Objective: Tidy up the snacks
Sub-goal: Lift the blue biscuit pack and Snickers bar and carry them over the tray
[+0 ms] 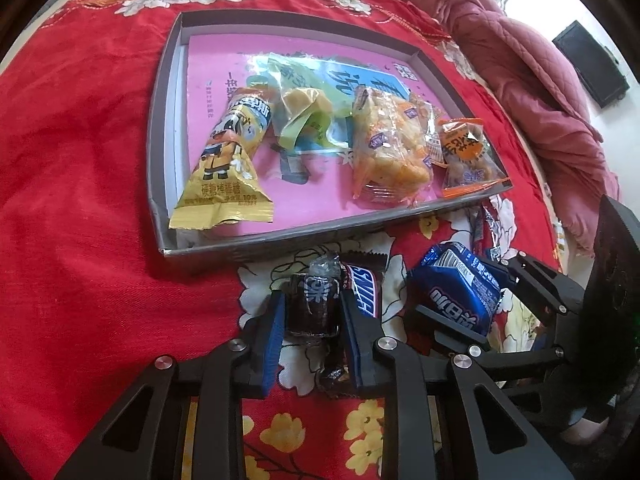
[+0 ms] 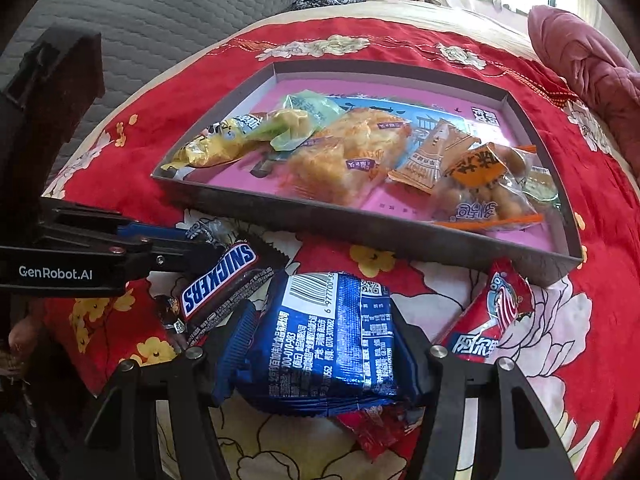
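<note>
A big gray tray (image 1: 160, 128) sits on the red flowery bed cover (image 1: 80, 160), with a yellow packet (image 1: 224, 168) and other snack bags lying inside it. In front of the tray, the right gripper (image 2: 324, 344) has its fingers on both sides of a blue snack pack (image 2: 328, 340), squeezing it. Beside it, the left gripper (image 1: 314, 320) pinches a small dark candy (image 1: 314, 304) tight between its blue pads (image 1: 268, 344), and a Snickers bar (image 2: 220, 284) lies right next to that candy.

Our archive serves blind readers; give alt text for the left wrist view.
The left gripper pinches a small dark candy on a red floral cloth, beside a Snickers bar. Beyond lies a shallow box of snacks.
</note>
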A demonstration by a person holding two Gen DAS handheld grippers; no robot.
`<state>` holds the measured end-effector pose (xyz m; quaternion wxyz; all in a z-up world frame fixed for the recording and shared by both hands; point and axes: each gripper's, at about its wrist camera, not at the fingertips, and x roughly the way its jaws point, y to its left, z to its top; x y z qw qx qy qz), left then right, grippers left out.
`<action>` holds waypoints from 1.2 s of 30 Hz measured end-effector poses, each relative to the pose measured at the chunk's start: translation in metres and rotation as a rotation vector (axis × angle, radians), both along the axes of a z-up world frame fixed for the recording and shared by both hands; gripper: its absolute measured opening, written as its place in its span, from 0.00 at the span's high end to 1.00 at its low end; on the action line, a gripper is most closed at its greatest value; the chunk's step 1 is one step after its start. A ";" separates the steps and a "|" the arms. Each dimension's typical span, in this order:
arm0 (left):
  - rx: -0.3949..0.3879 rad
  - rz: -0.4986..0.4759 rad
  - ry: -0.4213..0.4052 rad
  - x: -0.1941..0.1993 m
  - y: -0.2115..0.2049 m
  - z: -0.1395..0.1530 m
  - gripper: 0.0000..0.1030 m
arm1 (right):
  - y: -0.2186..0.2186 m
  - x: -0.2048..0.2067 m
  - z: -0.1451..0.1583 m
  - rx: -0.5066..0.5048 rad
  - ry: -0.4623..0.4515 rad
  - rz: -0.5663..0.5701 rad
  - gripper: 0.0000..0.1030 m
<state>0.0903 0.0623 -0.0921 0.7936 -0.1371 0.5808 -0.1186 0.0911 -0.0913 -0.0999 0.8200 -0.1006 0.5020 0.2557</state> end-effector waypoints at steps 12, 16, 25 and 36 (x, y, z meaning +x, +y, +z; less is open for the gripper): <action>-0.001 -0.005 -0.042 -0.008 0.000 0.018 0.73 | -0.009 0.000 0.007 0.050 0.005 -0.031 0.39; 0.026 -0.011 -0.074 -0.012 -0.004 0.028 0.73 | -0.010 -0.001 0.010 0.060 0.004 -0.032 0.39; 0.042 -0.019 -0.118 -0.018 -0.009 0.044 0.73 | -0.016 -0.005 0.025 0.092 -0.013 -0.048 0.39; 0.024 0.017 -0.164 -0.018 -0.008 0.062 0.73 | -0.026 -0.003 0.050 0.138 -0.068 -0.088 0.39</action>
